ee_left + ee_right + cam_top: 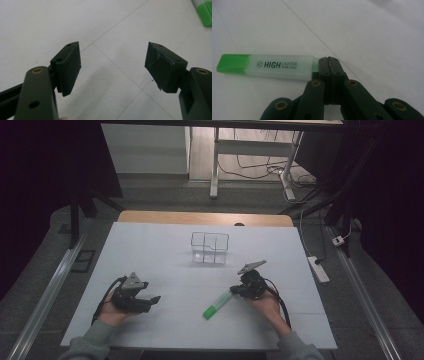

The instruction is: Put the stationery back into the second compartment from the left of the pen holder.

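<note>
A green-capped highlighter (217, 304) with a frosted white barrel lies flat on the white table (150, 250), front centre-right. My right gripper (234, 291) sits low at the barrel's uncapped end, its jaws pressed flat together with nothing between them. In the right gripper view the highlighter (269, 66) lies crosswise, its end butting against the side of my right gripper (328, 60). My left gripper (155, 300) rests at the front left, pointing right. In the left gripper view my left gripper (112, 50) stands wide open over bare table, and the highlighter's green cap (203, 12) peeks in at top right.
A small clear box with a wire frame and dividers (210, 247) stands at the table's middle back. A wooden strip (205, 217) edges the far side. A power strip (318, 269) lies on the floor to the right.
</note>
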